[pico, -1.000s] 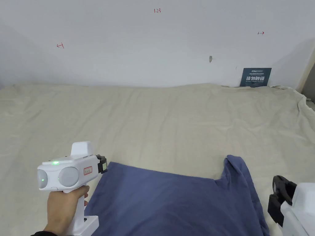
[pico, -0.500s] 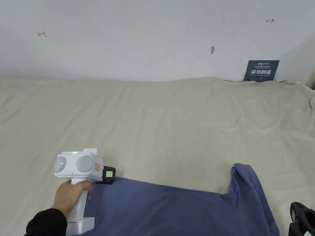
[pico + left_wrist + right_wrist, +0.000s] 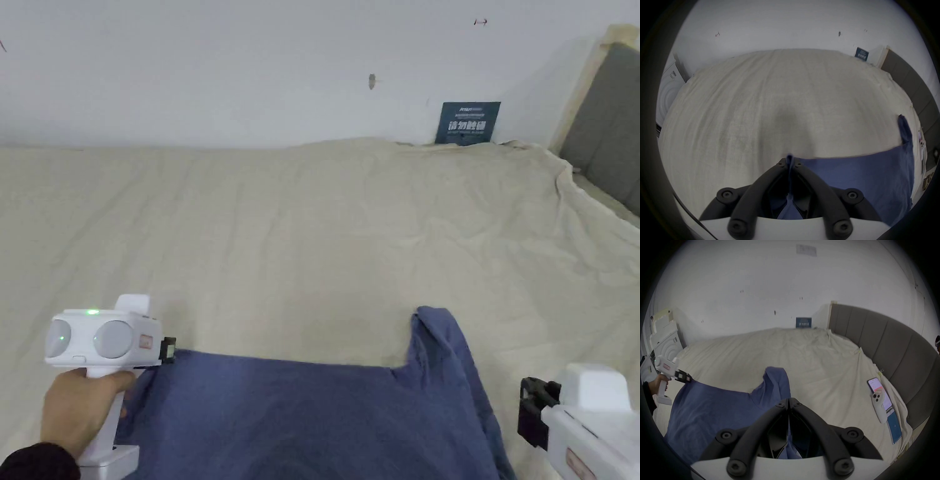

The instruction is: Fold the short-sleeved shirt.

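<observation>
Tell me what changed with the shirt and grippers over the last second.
The head camera swung right, so much of the shift is the view's. The left gripper went from beside the blue shirt's far left corner to clamping it. The right gripper has come further into the head view; its jaws are shut with shirt fabric between them. The shirt stays spread on the beige sheet, its far right flap sticking up.
</observation>
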{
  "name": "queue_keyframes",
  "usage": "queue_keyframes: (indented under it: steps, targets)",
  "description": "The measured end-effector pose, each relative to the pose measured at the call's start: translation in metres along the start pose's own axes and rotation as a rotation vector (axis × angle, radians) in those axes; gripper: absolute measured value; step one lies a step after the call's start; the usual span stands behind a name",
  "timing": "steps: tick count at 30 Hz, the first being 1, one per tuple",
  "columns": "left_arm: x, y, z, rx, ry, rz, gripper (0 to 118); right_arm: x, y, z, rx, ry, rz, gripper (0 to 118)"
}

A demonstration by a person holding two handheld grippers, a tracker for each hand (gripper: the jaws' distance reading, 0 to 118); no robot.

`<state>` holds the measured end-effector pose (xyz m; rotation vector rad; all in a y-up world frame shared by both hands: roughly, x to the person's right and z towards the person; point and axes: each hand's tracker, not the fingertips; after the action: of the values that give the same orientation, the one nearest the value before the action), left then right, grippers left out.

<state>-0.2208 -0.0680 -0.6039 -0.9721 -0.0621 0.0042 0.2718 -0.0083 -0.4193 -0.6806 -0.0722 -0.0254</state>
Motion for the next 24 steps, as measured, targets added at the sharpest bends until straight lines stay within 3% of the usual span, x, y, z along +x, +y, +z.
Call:
queue_keyframes:
  steps: [2,4,5,6,13,16,23,24]
  targets:
    - [0.002,-0.002,0.026,0.033,-0.025,-0.009,1,0.006,0.006,-0.021,-0.058,0.015,-0.01,12]
    - [0.001,-0.005,0.045,0.054,-0.046,-0.018,1,0.01,0.01,-0.044,-0.101,0.031,-0.018,60]
    - [0.0,-0.006,0.052,0.056,-0.05,-0.018,1,0.011,0.011,-0.055,-0.124,0.032,-0.012,79]
    - [0.001,-0.005,0.064,0.064,-0.058,-0.018,1,0.012,0.012,-0.068,-0.158,0.026,0.013,87]
    - [-0.004,-0.003,0.091,0.083,-0.066,-0.02,1,0.006,0.009,-0.126,-0.284,-0.05,0.052,86]
    - [-0.005,-0.002,0.091,0.083,-0.065,-0.02,1,0.006,0.005,-0.143,-0.323,-0.055,0.048,79]
    - [-0.009,-0.004,0.088,0.077,-0.07,-0.012,1,-0.004,0.0,-0.161,-0.341,-0.032,0.073,43]
    - [-0.009,-0.005,0.088,0.077,-0.069,-0.01,1,-0.011,-0.002,-0.155,-0.338,-0.026,0.077,32]
